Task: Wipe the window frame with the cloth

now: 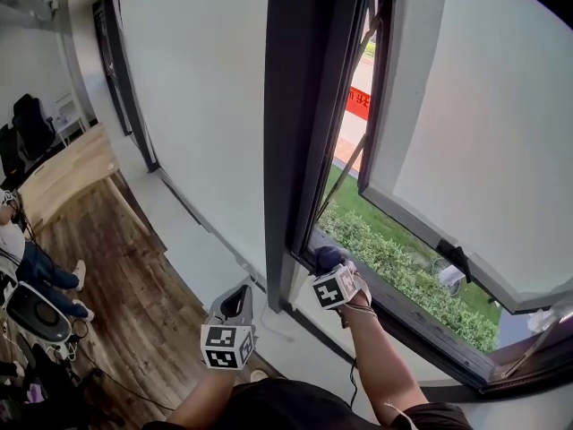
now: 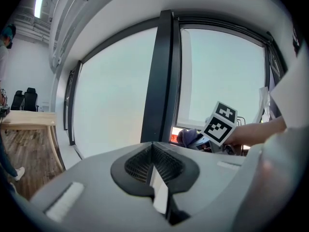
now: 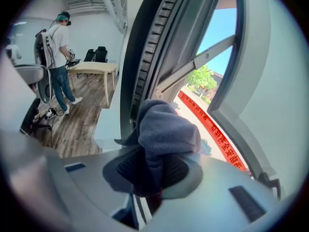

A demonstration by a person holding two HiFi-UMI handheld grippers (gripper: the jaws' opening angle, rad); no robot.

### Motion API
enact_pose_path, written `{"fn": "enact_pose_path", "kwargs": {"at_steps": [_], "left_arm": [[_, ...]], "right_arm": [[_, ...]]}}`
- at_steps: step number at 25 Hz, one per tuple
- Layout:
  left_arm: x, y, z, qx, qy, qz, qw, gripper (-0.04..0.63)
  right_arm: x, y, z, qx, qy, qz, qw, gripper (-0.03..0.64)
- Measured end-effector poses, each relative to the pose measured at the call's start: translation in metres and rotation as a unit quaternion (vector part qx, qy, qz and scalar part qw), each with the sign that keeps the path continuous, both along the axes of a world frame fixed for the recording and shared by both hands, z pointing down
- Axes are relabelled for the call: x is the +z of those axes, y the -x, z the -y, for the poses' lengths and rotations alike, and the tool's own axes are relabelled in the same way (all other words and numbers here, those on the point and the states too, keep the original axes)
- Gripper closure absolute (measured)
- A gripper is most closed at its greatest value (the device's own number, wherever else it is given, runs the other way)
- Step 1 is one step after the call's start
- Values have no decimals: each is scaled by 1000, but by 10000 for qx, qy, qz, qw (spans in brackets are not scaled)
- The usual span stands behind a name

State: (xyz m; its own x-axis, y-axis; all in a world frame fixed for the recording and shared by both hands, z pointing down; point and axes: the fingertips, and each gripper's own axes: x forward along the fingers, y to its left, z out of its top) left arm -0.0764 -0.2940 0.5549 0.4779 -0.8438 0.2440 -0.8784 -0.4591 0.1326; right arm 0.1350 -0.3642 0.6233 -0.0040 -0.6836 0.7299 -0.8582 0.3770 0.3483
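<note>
A grey-blue cloth (image 3: 166, 129) is bunched between the jaws of my right gripper (image 3: 154, 164), which is shut on it. In the head view the cloth (image 1: 326, 258) rests against the lower left corner of the dark window frame (image 1: 300, 133), where the upright meets the bottom rail (image 1: 398, 319). My right gripper (image 1: 335, 274) sits just behind it. My left gripper (image 1: 236, 305) hangs lower left, below the sill and away from the frame, shut on nothing. The left gripper view shows its jaws (image 2: 153, 148) closed, with the cloth (image 2: 187, 137) and the upright (image 2: 161, 76) ahead.
The glass sash (image 1: 466, 150) is swung outward on a metal stay arm (image 1: 347, 176), with a hedge (image 1: 403, 271) below outside. Fixed glazing (image 1: 197, 106) runs left. A wooden desk (image 1: 63, 173) and a seated person (image 1: 27, 260) are at far left; another person (image 3: 57, 57) stands behind.
</note>
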Motion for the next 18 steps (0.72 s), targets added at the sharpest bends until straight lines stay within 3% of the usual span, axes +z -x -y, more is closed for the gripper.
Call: {"fn": "enact_pose_path", "kwargs": {"at_steps": [5,9,12,18], "left_arm": [[-10,-21,-3,223,-102,-35,9997,589],[-21,-38,-4,439,-218,-64,9988,589],[-26,-50,-7,590,-268,-75,9979,589],[-31,-74,-9,845,-448,71,9954,589]], "right_arm": [[1,-7,-15,410,-138,635,9970,534],[-24,-4,-34,638,-815,1334,9856,535],[-64,5,-45,497,-1586,1890,9678,535],[-121,-14,-76,534,-3000,2608,9160,535]]}}
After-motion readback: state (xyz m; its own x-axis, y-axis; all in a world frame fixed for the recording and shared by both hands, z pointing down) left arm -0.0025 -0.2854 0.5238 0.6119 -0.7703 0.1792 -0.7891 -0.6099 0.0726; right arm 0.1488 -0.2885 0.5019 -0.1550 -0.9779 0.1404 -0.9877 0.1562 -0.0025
